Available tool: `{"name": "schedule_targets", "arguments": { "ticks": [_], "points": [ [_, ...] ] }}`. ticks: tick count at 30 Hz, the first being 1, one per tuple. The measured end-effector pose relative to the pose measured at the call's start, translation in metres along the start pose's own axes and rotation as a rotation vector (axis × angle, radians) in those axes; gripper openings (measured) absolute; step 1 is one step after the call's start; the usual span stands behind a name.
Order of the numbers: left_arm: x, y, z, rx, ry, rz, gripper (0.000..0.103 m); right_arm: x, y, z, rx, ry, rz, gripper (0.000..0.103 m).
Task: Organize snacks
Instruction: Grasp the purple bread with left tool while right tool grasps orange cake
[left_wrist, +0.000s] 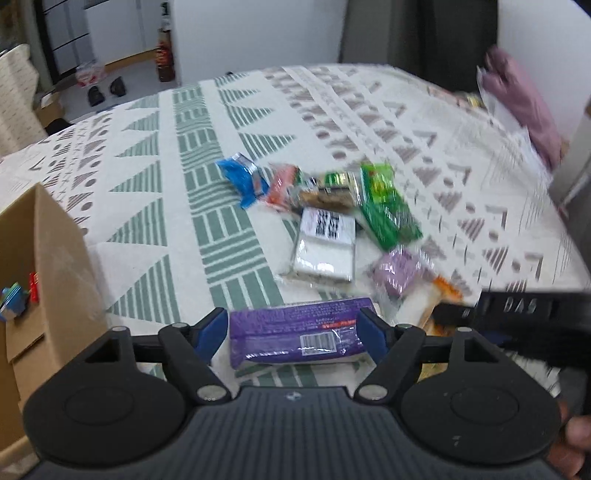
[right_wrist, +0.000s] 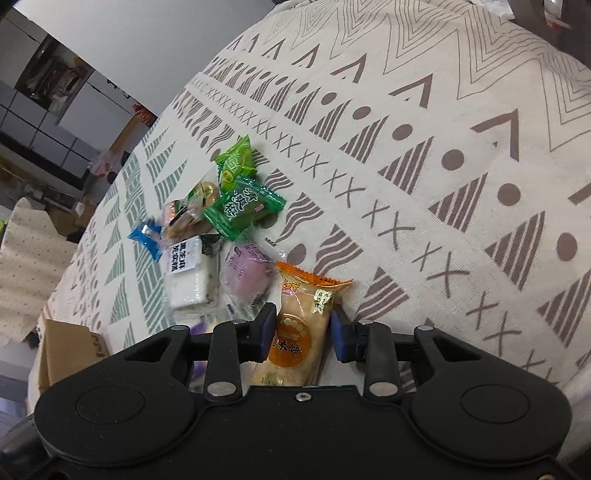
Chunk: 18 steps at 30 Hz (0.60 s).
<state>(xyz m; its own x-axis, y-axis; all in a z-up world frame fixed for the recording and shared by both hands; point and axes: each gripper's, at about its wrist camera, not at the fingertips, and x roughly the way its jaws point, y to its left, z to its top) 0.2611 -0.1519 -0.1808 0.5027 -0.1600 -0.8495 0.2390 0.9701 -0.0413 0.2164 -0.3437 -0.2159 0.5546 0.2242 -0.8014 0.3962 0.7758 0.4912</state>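
My left gripper (left_wrist: 293, 334) is shut on a purple snack packet (left_wrist: 295, 328), barcode facing up, held just above the patterned tablecloth (left_wrist: 147, 206). The rest of that view is blurred by motion. My right gripper (right_wrist: 303, 336) is shut on an orange rice-cracker packet (right_wrist: 301, 325) that lies lengthwise between its blue pads (right_wrist: 266, 336). Beyond it lies a loose pile: a lilac packet (right_wrist: 245, 277), a white packet (right_wrist: 186, 273), green packets (right_wrist: 243, 206) and a blue packet (right_wrist: 146, 236). An open cardboard box (left_wrist: 48, 258) at the left holds a few snacks.
The right gripper's black body (left_wrist: 517, 306) crosses the left wrist view at the right, with a hand (left_wrist: 576, 443) below it. A pink cloth (left_wrist: 517, 99) lies at the table's far right. The cardboard box (right_wrist: 66, 347) stands at the table's left edge.
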Motion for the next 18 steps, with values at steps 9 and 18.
{"name": "schedule_targets", "arguments": {
  "ticks": [9, 18],
  "points": [
    [0.015, -0.007, -0.008, 0.113, 0.052, 0.002, 0.086, 0.005, 0.007, 0.000, -0.023, 0.005, -0.020, 0.040],
    [0.014, -0.012, -0.021, 0.198, 0.101, 0.036, 0.086, 0.004, 0.004, 0.000, -0.016, 0.006, -0.004, 0.049]
  ]
}}
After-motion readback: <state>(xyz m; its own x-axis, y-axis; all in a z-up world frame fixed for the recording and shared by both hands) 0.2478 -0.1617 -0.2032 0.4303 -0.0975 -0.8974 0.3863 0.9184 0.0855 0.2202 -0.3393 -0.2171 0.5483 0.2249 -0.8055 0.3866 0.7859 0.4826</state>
